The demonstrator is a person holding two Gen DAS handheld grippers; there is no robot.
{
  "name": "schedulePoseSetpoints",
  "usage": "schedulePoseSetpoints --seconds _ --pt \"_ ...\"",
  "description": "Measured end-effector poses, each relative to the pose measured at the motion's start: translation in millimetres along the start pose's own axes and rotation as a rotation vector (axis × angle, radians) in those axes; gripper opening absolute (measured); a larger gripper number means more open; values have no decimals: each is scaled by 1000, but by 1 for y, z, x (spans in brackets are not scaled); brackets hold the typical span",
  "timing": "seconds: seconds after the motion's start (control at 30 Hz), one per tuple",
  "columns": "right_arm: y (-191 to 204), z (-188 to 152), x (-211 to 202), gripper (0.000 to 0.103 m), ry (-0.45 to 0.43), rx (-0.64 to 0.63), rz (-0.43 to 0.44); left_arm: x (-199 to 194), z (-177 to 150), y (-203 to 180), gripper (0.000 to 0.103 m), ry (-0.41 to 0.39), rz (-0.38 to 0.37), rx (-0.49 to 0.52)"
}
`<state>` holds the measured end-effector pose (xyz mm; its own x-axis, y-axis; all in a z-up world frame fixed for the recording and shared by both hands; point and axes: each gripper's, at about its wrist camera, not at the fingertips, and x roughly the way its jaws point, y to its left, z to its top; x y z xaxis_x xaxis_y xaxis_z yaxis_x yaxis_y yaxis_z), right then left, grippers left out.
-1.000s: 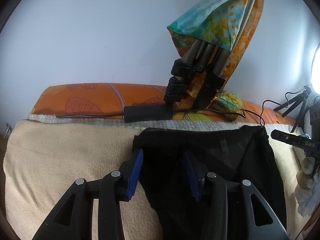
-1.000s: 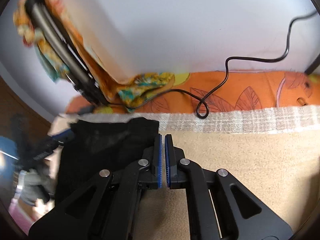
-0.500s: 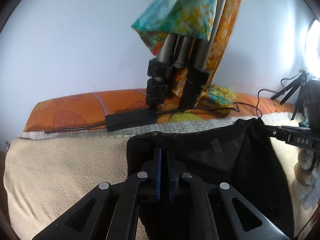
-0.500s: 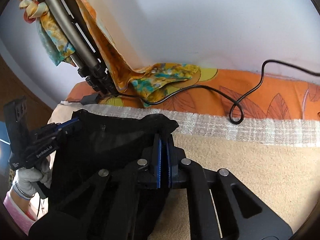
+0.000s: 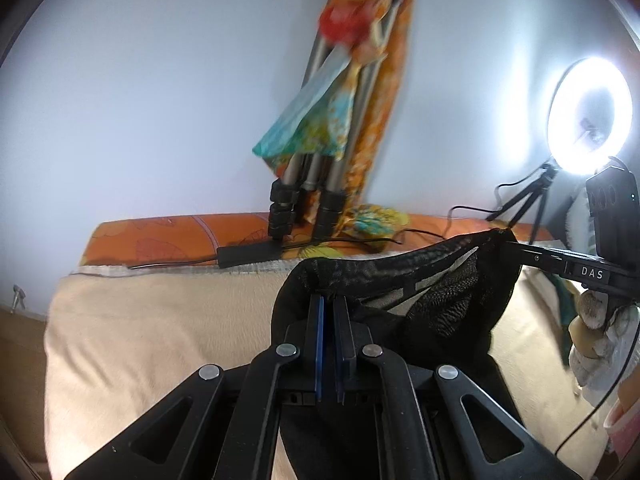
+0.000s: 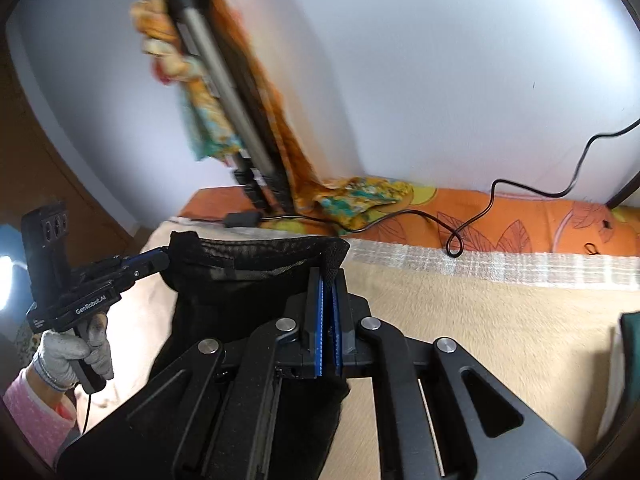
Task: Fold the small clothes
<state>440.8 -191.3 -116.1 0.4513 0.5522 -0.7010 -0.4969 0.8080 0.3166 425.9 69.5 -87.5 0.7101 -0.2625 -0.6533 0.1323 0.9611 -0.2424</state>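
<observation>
A black mesh garment hangs stretched between my two grippers above a beige towel. My left gripper is shut on the garment's left top corner. My right gripper is shut on the right top corner of the same garment. The right gripper also shows in the left wrist view, pinching the far corner. The left gripper also shows in the right wrist view, held by a gloved hand. The garment's lower part hangs behind my fingers.
A folded tripod draped with colourful cloth leans on the wall behind an orange patterned sheet. A black adapter and cable lie there. A lit ring light stands at right. A dark green item lies at the right edge.
The left gripper closed on the garment's corner a second ago. Both grippers have since lifted the garment off the towel and pulled its top edge taut.
</observation>
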Motion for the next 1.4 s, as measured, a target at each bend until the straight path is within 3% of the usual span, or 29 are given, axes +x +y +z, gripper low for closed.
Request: schedulePoseSetpoints --seconds 0.2,0.53,0.9,1.03,1.13,1.23,1.4 --pt "38 -23 -50 5 -10 -79 11 -57 -21 -15 1 -35 -17 9" --pt "88 -109 -127 5 -14 -199 6 -140 -105 -58 1 -28 -53 35" --pt "102 -223 -145 5 8 -236 -47 -162 -209 -91 3 92 -60 121" --pt "108 -256 -156 5 19 -290 -71 -188 -239 -93 13 139 -88 141" --pt "107 -275 -170 15 29 -303 -66 -210 -245 -88 23 132 -99 141" --pt "98 -280 -188 41 13 -230 -33 -216 -239 -69 30 114 -95 50" --pt "79 -273 -183 42 42 -26 21 -189 -232 -35 31 152 -166 -208"
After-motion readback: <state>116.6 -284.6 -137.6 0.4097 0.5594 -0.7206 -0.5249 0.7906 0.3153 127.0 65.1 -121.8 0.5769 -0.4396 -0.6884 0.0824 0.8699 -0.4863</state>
